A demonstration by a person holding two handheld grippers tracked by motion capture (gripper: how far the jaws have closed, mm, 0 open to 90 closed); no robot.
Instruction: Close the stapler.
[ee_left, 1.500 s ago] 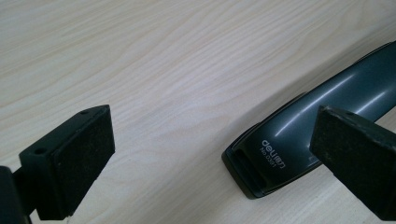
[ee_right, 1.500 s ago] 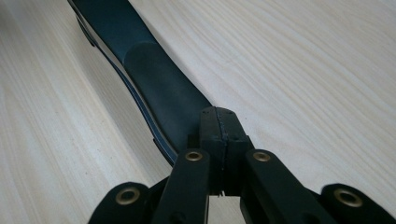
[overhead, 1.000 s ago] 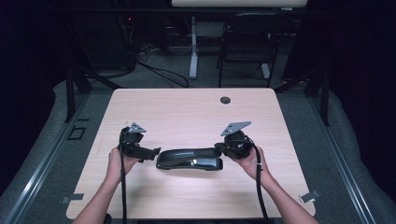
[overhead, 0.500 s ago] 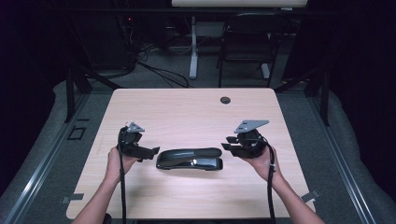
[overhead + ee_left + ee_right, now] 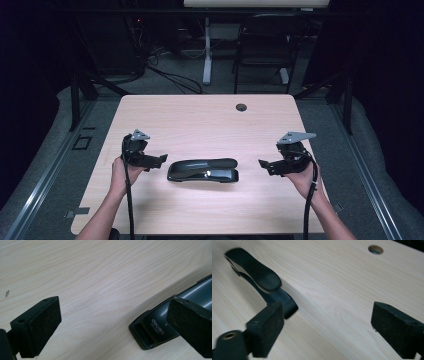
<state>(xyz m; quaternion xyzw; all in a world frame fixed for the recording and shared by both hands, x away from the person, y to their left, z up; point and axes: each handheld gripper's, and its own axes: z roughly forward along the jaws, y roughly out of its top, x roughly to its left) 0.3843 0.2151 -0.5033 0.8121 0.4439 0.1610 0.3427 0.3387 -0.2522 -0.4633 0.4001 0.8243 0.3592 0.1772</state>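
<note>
A black stapler [image 5: 202, 170] lies lengthwise on the light wooden table [image 5: 200, 120], between my two grippers. My left gripper [image 5: 159, 161] sits just left of the stapler's left end, open. In the left gripper view [image 5: 113, 305] the stapler's branded end [image 5: 155, 327] lies in front of its right pad, untouched. My right gripper [image 5: 264, 165] is off to the right, a short gap from the stapler's right end. Its jaws have just been opening and stand wide in the right gripper view [image 5: 328, 312], with only bare table between them. There the stapler [image 5: 259, 275] lies beyond the left pad.
A round cable hole [image 5: 241, 107] sits near the table's far edge, also in the right gripper view as a cable hole [image 5: 375, 249]. Behind the table are a chair [image 5: 262, 45] and cables on a dark floor. Cables trail from both grippers toward the near edge.
My right gripper has drawn away to the right from the stapler's right end and its jaws have opened. The left gripper and the stapler have stayed where they were.
</note>
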